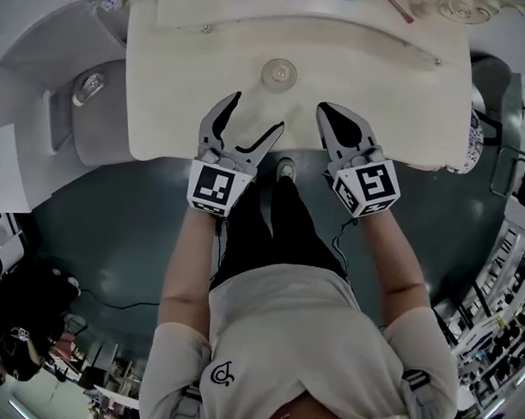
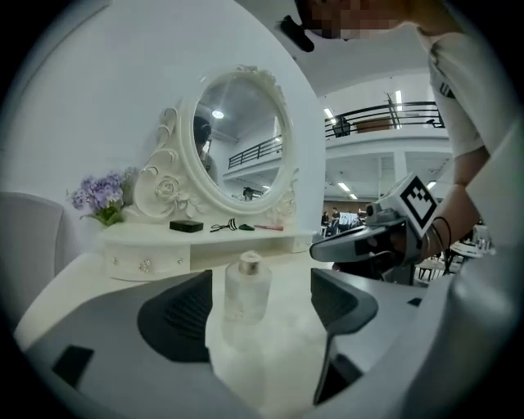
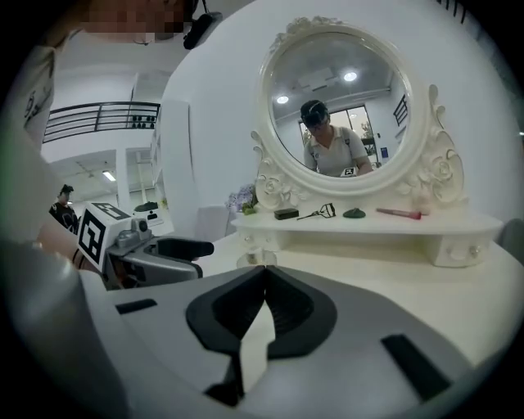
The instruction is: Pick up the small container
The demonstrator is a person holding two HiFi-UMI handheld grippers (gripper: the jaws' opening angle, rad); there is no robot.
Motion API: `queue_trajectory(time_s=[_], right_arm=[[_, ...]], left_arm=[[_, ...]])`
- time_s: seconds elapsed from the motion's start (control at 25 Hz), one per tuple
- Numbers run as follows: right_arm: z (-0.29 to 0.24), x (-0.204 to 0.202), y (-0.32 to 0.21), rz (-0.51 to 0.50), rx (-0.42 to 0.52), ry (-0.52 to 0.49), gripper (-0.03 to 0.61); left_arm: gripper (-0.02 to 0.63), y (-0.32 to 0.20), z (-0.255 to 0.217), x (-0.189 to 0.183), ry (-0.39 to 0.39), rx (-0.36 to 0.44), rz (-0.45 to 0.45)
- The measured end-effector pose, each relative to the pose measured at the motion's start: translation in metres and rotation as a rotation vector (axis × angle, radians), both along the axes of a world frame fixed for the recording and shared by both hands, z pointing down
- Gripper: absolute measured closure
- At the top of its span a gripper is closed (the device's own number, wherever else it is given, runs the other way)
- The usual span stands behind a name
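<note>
The small container (image 1: 278, 73) is a clear glass bottle with a metal cap, upright on the white dressing table (image 1: 181, 90). My left gripper (image 1: 257, 114) hovers over the table's near edge with its jaws spread wide and empty. In the left gripper view the bottle (image 2: 246, 286) stands a little beyond the left gripper (image 2: 260, 307), framed by the two pads and touching neither. My right gripper (image 1: 328, 112) is to the right of it, shut on nothing. In the right gripper view the right gripper (image 3: 264, 274) has its pads meeting, and the bottle (image 3: 250, 259) peeks out just past them.
An ornate oval mirror (image 2: 237, 139) stands at the back of the table above a raised shelf (image 3: 368, 223) with a black box (image 2: 187, 226) and small items. Purple flowers (image 2: 100, 196) sit at the back left. A grey chair (image 1: 86, 86) is left of the table.
</note>
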State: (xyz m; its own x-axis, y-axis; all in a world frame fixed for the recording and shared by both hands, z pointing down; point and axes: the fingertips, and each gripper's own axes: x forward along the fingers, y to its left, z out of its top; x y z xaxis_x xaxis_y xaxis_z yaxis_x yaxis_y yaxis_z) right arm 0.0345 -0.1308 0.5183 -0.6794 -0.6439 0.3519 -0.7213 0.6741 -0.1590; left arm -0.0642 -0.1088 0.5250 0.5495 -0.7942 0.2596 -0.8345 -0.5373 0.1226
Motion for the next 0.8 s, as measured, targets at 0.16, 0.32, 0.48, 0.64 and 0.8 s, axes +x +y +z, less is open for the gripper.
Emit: queue_trajectory(time_s=[0.16, 0.32, 0.48, 0.64, 0.8], right_arm=[[0.019, 0.009, -0.013, -0.001, -0.018, -0.010, 0.569], [0.027, 0.010, -0.024, -0.007, -0.030, -0.023, 0.569], [0.033, 0.013, -0.034, -0.022, -0.043, -0.035, 0.569], [0.037, 0.013, -0.035, -0.033, -0.061, -0.056, 0.569], [0.037, 0.008, -0.036, -0.051, -0.067, -0.071, 0.569]], left_arm=[[0.204, -0.025, 0.027, 0.011, 0.022, -0.043, -0.008], [0.179, -0.046, 0.046, 0.021, -0.002, -0.087, 0.001], [0.170, -0.066, 0.059, 0.029, -0.089, -0.088, -0.011], [0.170, -0.079, 0.064, 0.035, -0.110, -0.092, -0.010], [0.173, -0.084, 0.073, 0.037, -0.165, -0.133, 0.013]])
